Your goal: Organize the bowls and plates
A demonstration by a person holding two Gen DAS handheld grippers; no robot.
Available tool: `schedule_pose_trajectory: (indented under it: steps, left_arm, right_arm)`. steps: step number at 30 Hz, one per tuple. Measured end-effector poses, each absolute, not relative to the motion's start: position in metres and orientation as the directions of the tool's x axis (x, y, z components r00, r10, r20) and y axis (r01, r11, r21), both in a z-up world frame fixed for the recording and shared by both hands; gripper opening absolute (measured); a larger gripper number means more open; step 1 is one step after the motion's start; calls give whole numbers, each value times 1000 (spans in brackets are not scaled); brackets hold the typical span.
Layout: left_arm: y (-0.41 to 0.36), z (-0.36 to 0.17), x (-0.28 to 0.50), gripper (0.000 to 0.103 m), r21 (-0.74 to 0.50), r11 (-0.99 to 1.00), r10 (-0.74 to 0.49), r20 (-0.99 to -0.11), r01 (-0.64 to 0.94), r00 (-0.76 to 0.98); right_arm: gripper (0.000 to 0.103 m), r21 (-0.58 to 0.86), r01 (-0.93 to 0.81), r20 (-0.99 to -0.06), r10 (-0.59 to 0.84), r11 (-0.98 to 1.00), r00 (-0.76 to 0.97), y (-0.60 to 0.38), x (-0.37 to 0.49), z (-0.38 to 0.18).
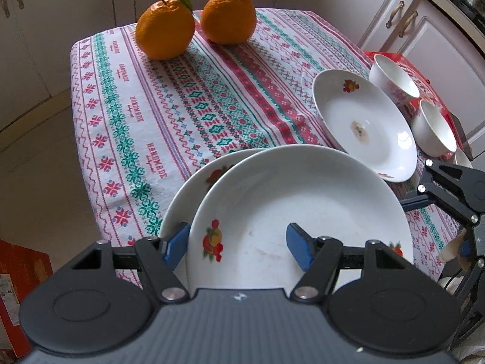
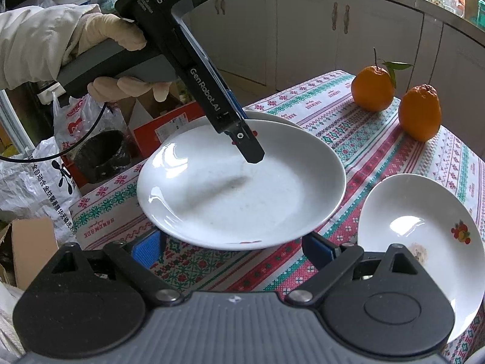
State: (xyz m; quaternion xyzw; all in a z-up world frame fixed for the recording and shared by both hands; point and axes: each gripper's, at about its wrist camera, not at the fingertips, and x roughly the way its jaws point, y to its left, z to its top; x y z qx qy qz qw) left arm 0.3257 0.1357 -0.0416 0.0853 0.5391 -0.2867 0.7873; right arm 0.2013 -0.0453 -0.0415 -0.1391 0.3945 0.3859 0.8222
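Observation:
A white plate [image 1: 291, 206] with fruit decals lies on top of a second like plate [image 1: 194, 188] at the table's near corner. My left gripper [image 1: 238, 242] is open, its two blue fingers astride the top plate's rim, one outside and one over the dish. In the right wrist view the same top plate [image 2: 242, 188] shows with the left gripper's finger [image 2: 248, 145] over it. My right gripper [image 2: 233, 250] is open and empty, just in front of that plate's near edge. A third plate [image 1: 366, 127] [image 2: 421, 242] with a food stain lies to the right. Two small white bowls [image 1: 394, 79] [image 1: 436, 130] stand beyond it.
Two oranges [image 1: 165, 32] [image 1: 229, 15] sit at the far end of the patterned tablecloth [image 1: 169, 112]. White cabinets [image 1: 391, 15] stand behind. Red boxes [image 2: 169, 127] and plastic bags [image 2: 30, 188] lie on the floor beside the table's left edge.

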Motion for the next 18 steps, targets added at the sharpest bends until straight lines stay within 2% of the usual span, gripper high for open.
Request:
schedule_pose_trajectory:
  steps: [16, 18]
  left_arm:
    - [142, -32, 320, 71, -143, 826, -344, -894, 545, 287]
    - [142, -31, 318, 74, -134, 826, -340, -893, 547, 294]
  right_arm:
    - [99, 44, -746, -755, 511, 665, 411, -42, 200, -43]
    - [102, 41, -743, -751, 511, 668, 418, -43, 198, -41]
